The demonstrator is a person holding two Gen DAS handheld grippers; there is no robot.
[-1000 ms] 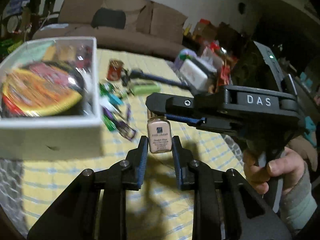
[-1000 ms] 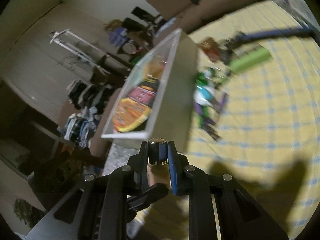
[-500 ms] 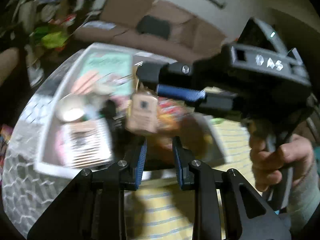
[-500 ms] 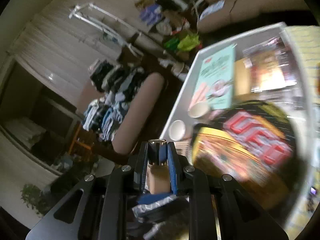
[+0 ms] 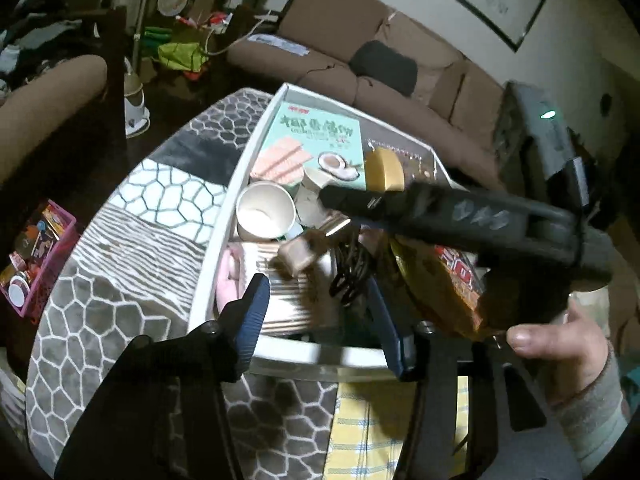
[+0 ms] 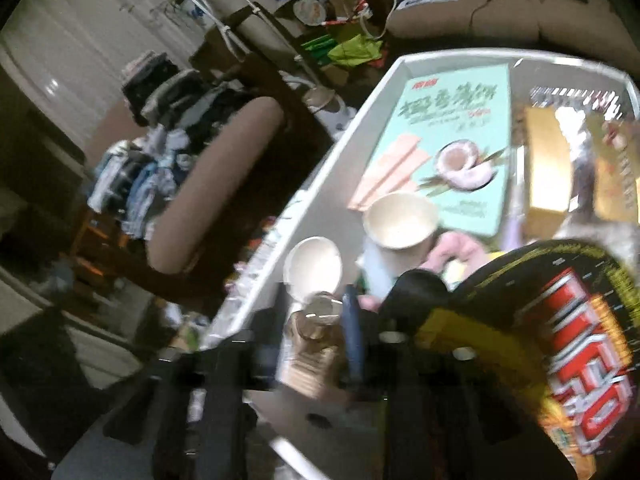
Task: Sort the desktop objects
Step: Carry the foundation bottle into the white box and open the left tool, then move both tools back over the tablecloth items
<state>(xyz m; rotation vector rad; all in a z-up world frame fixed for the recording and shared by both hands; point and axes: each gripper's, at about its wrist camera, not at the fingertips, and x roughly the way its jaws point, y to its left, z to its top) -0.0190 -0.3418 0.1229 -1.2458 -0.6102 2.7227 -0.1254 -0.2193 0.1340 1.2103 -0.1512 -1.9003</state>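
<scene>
Left wrist view: left gripper [image 5: 316, 312] jaws opening, nothing pinched – beige bottle [image 5: 302, 250] lay blurred over clutter inside white bin [image 5: 320, 354]. Right gripper [image 6: 308, 344] jaws opening too; bottle between them, apparently loose

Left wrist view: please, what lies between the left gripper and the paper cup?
The blurred beige bottle, clear of the left gripper, whose jaws are opening; left wrist view.

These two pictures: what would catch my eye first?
A white plastic bin crammed with snacks: a mint-green wafer box at its far end, a black-and-yellow noodle bowl on the right. Over it, both black grippers, left and right, are opening, and a small beige makeup bottle tumbles in.
</scene>
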